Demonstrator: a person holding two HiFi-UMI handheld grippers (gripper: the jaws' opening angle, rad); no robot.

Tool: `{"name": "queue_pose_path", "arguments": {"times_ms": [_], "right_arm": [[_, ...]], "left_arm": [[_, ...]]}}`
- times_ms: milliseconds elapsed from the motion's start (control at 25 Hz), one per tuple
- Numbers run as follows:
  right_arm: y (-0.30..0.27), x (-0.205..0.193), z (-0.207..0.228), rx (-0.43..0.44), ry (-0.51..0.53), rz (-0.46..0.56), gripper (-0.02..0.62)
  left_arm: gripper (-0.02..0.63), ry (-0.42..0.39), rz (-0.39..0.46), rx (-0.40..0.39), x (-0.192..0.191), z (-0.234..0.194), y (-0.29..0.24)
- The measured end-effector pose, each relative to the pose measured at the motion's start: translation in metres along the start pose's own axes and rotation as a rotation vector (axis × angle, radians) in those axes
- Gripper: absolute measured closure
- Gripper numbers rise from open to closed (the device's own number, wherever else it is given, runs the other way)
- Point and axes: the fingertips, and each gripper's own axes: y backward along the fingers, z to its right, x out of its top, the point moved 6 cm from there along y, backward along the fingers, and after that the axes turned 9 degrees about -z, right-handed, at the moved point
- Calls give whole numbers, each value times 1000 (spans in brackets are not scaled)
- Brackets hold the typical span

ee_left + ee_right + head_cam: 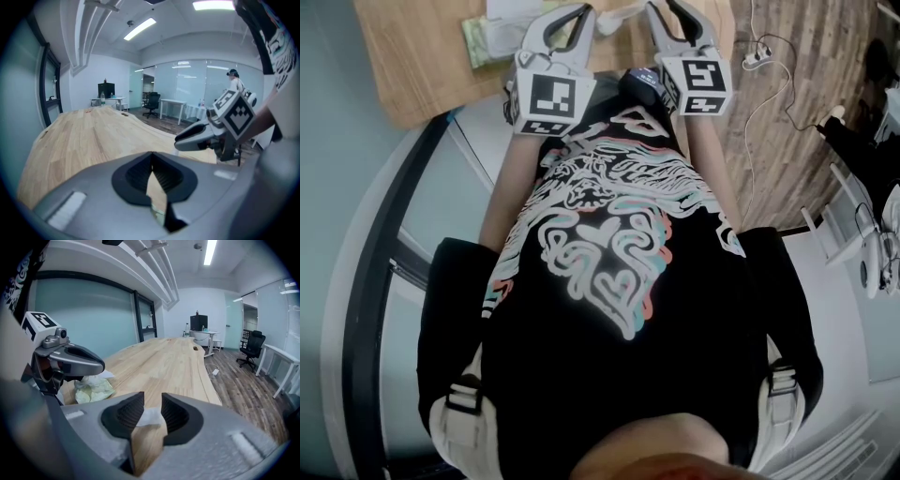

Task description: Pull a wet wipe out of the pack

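The wet wipe pack (pixel 484 40), pale green and crumpled, lies on the wooden table (pixel 412 66) at the person's left. In the right gripper view the pack (pixel 95 388) sits right under my left gripper (pixel 100 366). My left gripper (pixel 151 158) (pixel 572 14) has its pads together, and I see nothing between them. A white wipe (pixel 151 417) (pixel 609 23) lies on the table in front of my right gripper (pixel 152 409) (pixel 667 11). Its jaws stand open with a clear gap, and the pads do not press the wipe. In the left gripper view the right gripper (pixel 187 138) hovers to the right.
The table's right edge (pixel 213 385) drops to a wood-pattern floor where a cable and power strip (pixel 756 56) lie. A desk with a monitor (pixel 198 322) and an office chair (pixel 253 346) stand far off. Long bare tabletop (pixel 89 133) stretches ahead.
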Motion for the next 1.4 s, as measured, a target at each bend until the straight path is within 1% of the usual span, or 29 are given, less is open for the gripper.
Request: {"name": "queue_pose_path", "arguments": {"times_ms": [160, 200, 240, 360, 520, 640, 800, 920, 1040, 1160, 1240, 1400], "right_arm": [[9, 5, -2, 1, 11, 36, 496], [12, 6, -3, -6, 20, 40, 568], [15, 6, -4, -12, 31, 43, 593], [22, 8, -9, -10, 48, 58, 595], [39, 12, -18, -3, 14, 85, 595], [56, 22, -22, -14, 19, 125, 595], [72, 33, -25, -23, 55, 177, 595], [90, 35, -34, -24, 68, 199, 595], [106, 43, -44, -34, 93, 243, 595], [117, 53, -50, -62, 137, 276, 596], [125, 55, -54, -73, 150, 294, 597], [136, 53, -61, -50, 149, 323, 597]], "left_arm": [[618, -5, 23, 18, 2, 0, 9], [618, -3, 28, 22, 2, 1, 11], [618, 0, 33, 25, 2, 1, 14], [618, 11, 58, 34, 4, 2, 22], [618, 47, 93, 40, 4, 1, 38], [618, 46, 116, 59, 11, 0, 52], [618, 15, 154, 101, 24, -3, 66], [618, 17, 176, 134, 29, 0, 85], [618, 22, 194, 175, 30, -2, 103], [618, 28, 233, 216, 33, -3, 121], [618, 21, 253, 225, 33, 1, 131], [618, 26, 239, 264, 25, 5, 143]]}}
